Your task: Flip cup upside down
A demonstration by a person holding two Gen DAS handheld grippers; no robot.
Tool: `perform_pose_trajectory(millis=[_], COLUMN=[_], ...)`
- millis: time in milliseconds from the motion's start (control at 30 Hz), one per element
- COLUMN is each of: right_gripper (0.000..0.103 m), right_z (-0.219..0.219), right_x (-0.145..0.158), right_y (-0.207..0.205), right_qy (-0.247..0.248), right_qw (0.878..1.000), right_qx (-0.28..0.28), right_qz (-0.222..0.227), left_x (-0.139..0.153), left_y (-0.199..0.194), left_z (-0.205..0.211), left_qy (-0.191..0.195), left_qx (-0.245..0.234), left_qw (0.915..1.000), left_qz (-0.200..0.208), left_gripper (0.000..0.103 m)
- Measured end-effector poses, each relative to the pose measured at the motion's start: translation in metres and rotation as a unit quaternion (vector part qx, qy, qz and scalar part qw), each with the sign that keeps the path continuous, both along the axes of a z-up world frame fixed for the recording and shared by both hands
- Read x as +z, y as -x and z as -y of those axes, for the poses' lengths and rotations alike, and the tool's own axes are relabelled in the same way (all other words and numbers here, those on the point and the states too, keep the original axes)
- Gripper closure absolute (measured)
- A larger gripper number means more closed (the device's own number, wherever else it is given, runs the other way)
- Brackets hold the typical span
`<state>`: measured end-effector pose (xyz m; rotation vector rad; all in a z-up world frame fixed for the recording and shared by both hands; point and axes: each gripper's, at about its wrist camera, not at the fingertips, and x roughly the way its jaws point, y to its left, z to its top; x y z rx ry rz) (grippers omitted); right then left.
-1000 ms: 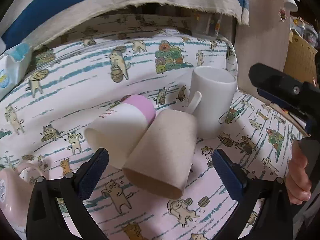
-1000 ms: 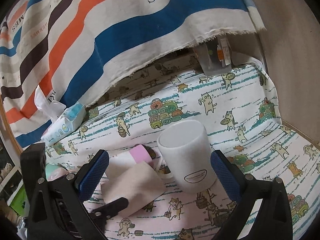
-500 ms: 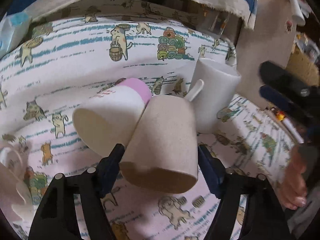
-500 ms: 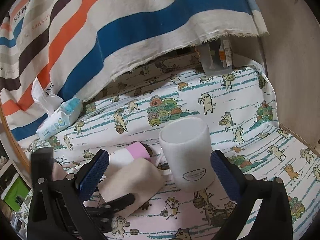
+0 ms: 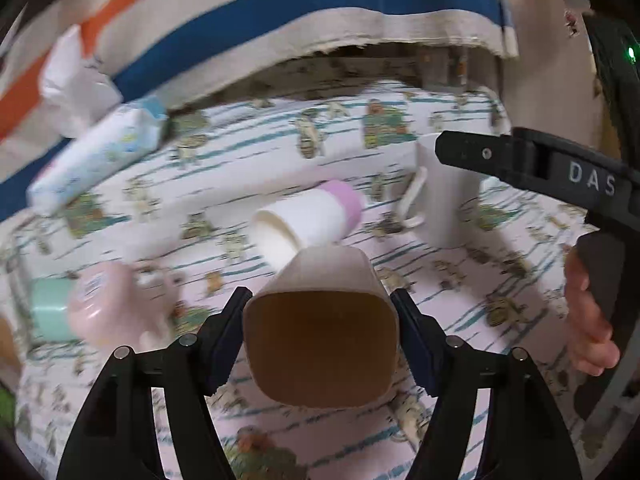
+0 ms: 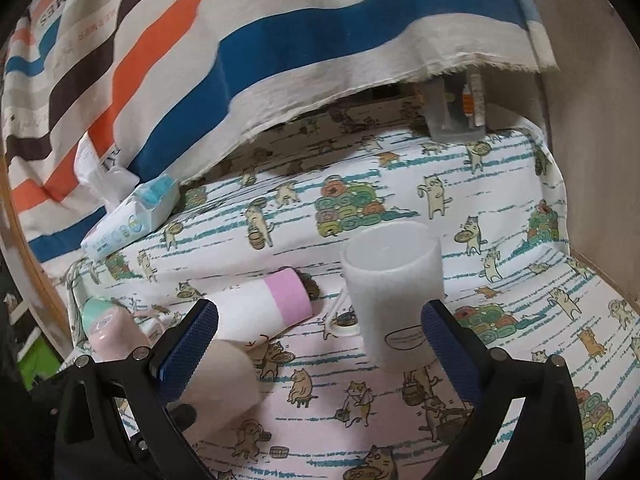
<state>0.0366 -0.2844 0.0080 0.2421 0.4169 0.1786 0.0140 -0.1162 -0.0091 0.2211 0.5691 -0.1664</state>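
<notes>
My left gripper (image 5: 320, 336) is shut on a beige cup (image 5: 320, 340) and holds it lifted off the table, its open mouth facing the camera. The same cup shows at lower left in the right wrist view (image 6: 224, 384). A white cup with a pink base (image 5: 308, 216) lies on its side behind it; it also shows in the right wrist view (image 6: 260, 312). A white mug (image 6: 394, 292) stands upright between my right gripper's (image 6: 320, 344) open fingers, which hover short of it.
A cat-print cloth (image 6: 500, 240) covers the table. A tissue pack (image 6: 132, 216) lies at the back left under a striped hanging cloth (image 6: 240, 40). A pink cup (image 5: 108, 304) and a mint one (image 5: 48, 308) lie at the left. A wooden wall (image 6: 592, 140) stands right.
My left gripper has closed on the beige cup and lifted it, pulling back so its mouth faces the camera. My right gripper has barely moved.
</notes>
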Motion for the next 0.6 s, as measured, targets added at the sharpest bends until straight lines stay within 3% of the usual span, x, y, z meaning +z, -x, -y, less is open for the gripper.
perform_pose_trajectory(millis=[133, 300, 400, 533, 600], right_gripper=[0.001, 0.001, 0.001, 0.001, 0.001], right_z=[-0.005, -0.005, -0.006, -0.008, -0.008], right_x=[-0.001, -0.002, -0.001, 0.001, 0.001], right_y=[0.000, -0.002, -0.001, 0.001, 0.002], right_qy=[0.009, 0.007, 0.004, 0.004, 0.002], right_qw=[1.000, 1.000, 1.000, 1.000, 1.000], right_qx=[0.009, 0.011, 0.016, 0.024, 0.026], right_qz=[0.000, -0.007, -0.008, -0.004, -0.005], left_x=[-0.008, -0.023, -0.024, -0.027, -0.029], left_y=[0.003, -0.001, 0.005, 0.006, 0.006], left_z=[0.000, 0.001, 0.006, 0.008, 0.008], left_qy=[0.010, 0.040, 0.036, 0.052, 0.067], left_qx=[0.020, 0.019, 0.013, -0.002, -0.009], left_qw=[0.9996, 0.9960, 0.9960, 0.9934, 0.9907], left_qz=[-0.016, -0.078, -0.081, -0.102, -0.118], left_gripper=[0.034, 0.035, 0.035, 0.025, 0.025])
